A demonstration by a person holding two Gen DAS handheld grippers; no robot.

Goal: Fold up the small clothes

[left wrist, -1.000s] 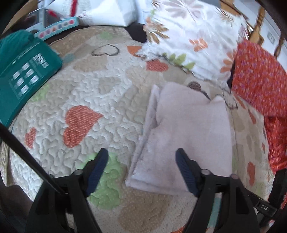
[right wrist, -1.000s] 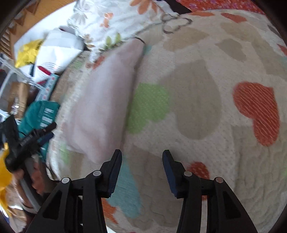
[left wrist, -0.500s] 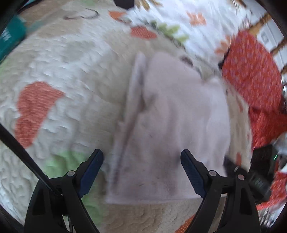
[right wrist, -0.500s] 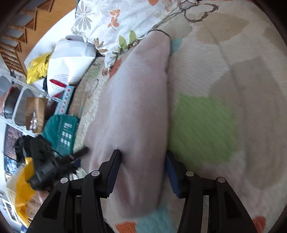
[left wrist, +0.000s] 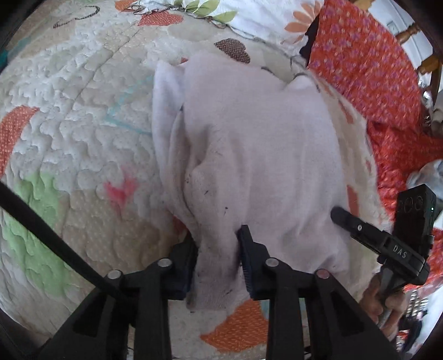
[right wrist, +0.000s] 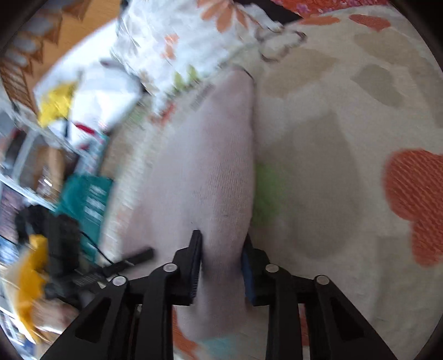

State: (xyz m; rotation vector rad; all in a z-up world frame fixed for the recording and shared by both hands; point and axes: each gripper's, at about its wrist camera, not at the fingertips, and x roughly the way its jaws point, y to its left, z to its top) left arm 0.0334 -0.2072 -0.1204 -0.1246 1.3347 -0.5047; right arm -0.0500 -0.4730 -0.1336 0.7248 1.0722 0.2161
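A pale pink folded cloth (left wrist: 254, 144) lies on the quilted bedspread (left wrist: 83, 116) with heart patches. My left gripper (left wrist: 217, 256) is closing its jaws on the cloth's near left corner, and the fabric bunches between the pads. In the right wrist view the same cloth (right wrist: 210, 166) runs away from me. My right gripper (right wrist: 221, 265) is closing its jaws on the cloth's near end, with fabric pinched between the pads. The right gripper's fingers (left wrist: 357, 224) also show at the cloth's right edge in the left wrist view.
A floral pillow (left wrist: 249, 16) and an orange patterned cushion (left wrist: 365, 69) lie beyond the cloth. In the right wrist view a teal box (right wrist: 85, 193), white bags (right wrist: 99, 99) and shelves (right wrist: 25, 166) stand off the bed's left side.
Both grippers dropped onto the cloth and their jaws narrowed from wide apart to pinching its near edge. The left view swung right and down, closer over the cloth.
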